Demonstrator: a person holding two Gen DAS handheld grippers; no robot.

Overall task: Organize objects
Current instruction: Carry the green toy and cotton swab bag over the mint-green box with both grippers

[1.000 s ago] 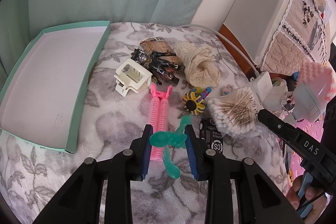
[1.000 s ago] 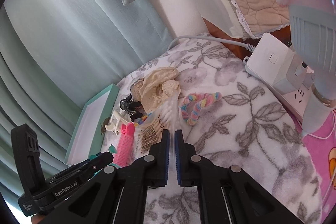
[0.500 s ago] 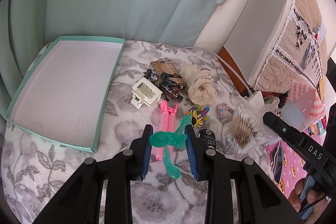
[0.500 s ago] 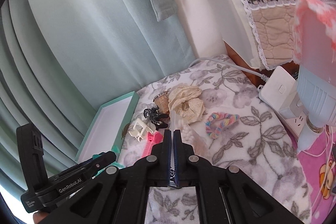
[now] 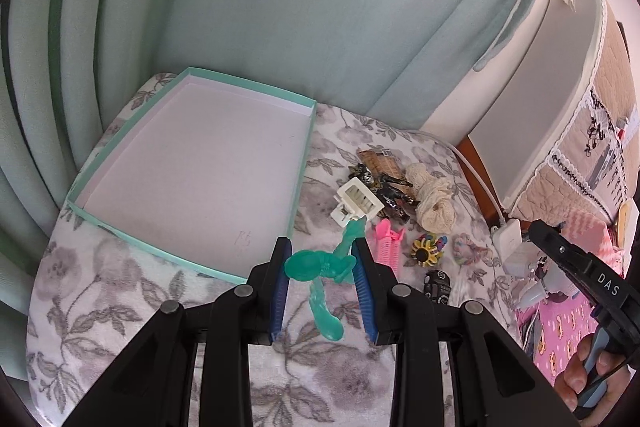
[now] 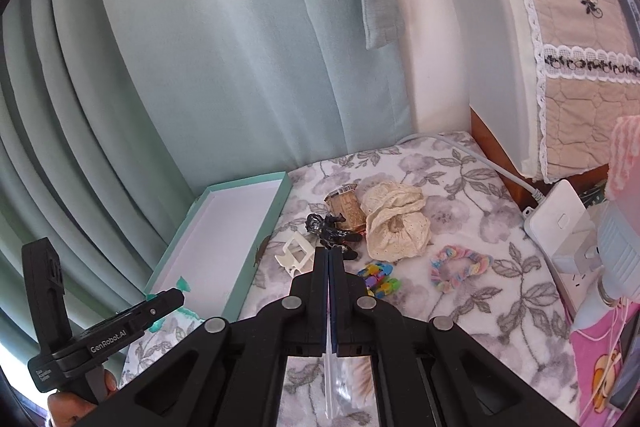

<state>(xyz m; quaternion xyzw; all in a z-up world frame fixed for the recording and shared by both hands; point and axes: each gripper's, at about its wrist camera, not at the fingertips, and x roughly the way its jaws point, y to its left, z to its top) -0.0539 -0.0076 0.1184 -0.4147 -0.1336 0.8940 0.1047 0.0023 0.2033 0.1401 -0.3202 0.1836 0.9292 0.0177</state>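
Now the left gripper (image 5: 320, 267) holds the green plastic figure (image 5: 326, 269) between its jaws, its long axis tilted; the right gripper (image 6: 328, 259) pinches a clear bag (image 6: 329, 383).

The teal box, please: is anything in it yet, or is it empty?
Empty. In the left wrist view the box shows only its bare white floor; the green toy is in the left gripper, outside it.

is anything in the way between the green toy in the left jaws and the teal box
Nothing visible. The left gripper holds the green toy lifted, right by the near corner of the teal box, whose floor looks bare. The white clip and other clutter lie off to the right.
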